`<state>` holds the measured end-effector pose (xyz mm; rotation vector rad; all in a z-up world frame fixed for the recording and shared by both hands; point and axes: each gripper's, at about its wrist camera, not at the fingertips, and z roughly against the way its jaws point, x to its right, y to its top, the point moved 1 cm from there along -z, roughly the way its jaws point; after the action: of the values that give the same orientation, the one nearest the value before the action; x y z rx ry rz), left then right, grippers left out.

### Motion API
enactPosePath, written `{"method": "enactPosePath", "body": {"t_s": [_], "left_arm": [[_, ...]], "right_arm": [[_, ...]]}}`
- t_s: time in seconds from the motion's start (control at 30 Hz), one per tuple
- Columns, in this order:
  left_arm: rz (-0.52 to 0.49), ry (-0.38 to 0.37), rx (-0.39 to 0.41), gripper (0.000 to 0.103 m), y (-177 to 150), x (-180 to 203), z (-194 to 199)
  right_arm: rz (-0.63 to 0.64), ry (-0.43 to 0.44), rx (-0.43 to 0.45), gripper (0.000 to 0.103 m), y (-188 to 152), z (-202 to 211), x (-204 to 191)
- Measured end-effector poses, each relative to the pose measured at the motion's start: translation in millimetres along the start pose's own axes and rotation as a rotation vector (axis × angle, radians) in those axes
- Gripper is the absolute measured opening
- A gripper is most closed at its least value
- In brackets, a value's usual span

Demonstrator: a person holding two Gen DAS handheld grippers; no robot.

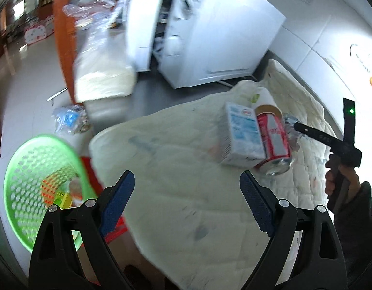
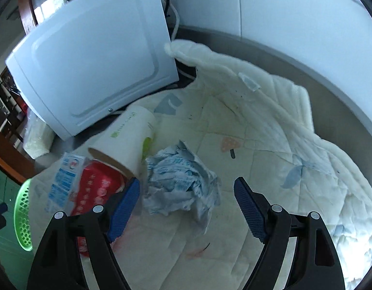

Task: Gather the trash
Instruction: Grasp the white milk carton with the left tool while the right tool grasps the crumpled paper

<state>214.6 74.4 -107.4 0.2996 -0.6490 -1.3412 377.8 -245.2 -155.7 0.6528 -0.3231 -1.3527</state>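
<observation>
On a cream quilt (image 1: 176, 149) lies a heap of trash: a blue-and-white milk carton (image 1: 242, 136), a red soda can (image 1: 274, 142), a white paper cup (image 1: 264, 101) and crumpled bluish paper (image 2: 181, 181). My left gripper (image 1: 187, 200) is open over bare quilt, the heap ahead to its right. My right gripper (image 2: 186, 200) is open, with the crumpled paper between and just past its fingertips; no pad presses on it. The can (image 2: 99, 191), carton (image 2: 65, 181) and cup (image 2: 128, 140) lie left of that paper. A green perforated basket (image 1: 38, 188) holding colourful scraps sits at the quilt's left edge.
A white appliance (image 1: 210, 36) stands behind the quilt (image 2: 270, 145), close to the cup. A clear plastic bag (image 1: 70, 118) lies on the floor beyond the basket. A hand (image 1: 340, 181) holds the right gripper's handle at the far right. A white wall (image 2: 282, 12) bounds the far side.
</observation>
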Motion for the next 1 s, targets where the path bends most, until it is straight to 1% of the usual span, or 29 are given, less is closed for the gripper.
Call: {"method": "enactPosePath", "body": {"t_s": [0.23,0.27,0.3,0.37,0.4,0.5,0.63,0.8,0.83,0.9,1.0], "left_arm": [[-0.038,-0.034,-0.057,0.088,31.5,45.6,-42.8],[-0.047,-0.031,-0.063,0.088,35.0,50.5,-48.2],[-0.057,-0.031,-0.072,0.088,39.2,57.2,-55.1],[-0.064,-0.028,-0.084,0.088,44.6,64.4,-64.2],[-0.062,-0.029,-0.090,0.088,47.0,67.4,-68.8],[-0.055,-0.044,-0.107,0.088,53.9,75.4,-82.2],[-0.073,-0.030,-0.127,0.087,56.9,85.6,-99.4],[-0.063,-0.022,-0.151,0.086,55.6,88.8,-115.1],[-0.066,-0.023,-0.153,0.084,54.9,89.8,-116.7],[-0.071,-0.032,-0.167,0.078,53.2,92.2,-121.4],[-0.076,-0.024,-0.180,0.073,50.6,95.0,-129.7]], "right_arm": [[0.002,0.030,-0.038,0.076,-0.2,-18.9,4.3],[0.007,0.034,-0.044,0.074,-1.2,-21.1,3.7],[0.011,0.038,-0.044,0.065,-1.7,-22.1,2.9],[0.028,0.054,-0.056,0.058,-3.7,-24.4,0.1],[0.034,0.053,-0.055,0.055,-4.8,-23.6,-1.0],[0.051,0.052,-0.044,0.051,-8.5,-17.8,-2.2],[0.046,0.058,-0.036,0.050,-14.4,-11.0,2.1],[0.037,0.058,-0.027,0.050,-19.0,-3.9,8.5],[0.035,0.059,-0.027,0.050,-19.9,-3.0,9.6],[0.030,0.061,-0.025,0.050,-21.1,-1.1,11.4],[0.028,0.064,-0.021,0.050,-23.4,2.1,12.7]]}}
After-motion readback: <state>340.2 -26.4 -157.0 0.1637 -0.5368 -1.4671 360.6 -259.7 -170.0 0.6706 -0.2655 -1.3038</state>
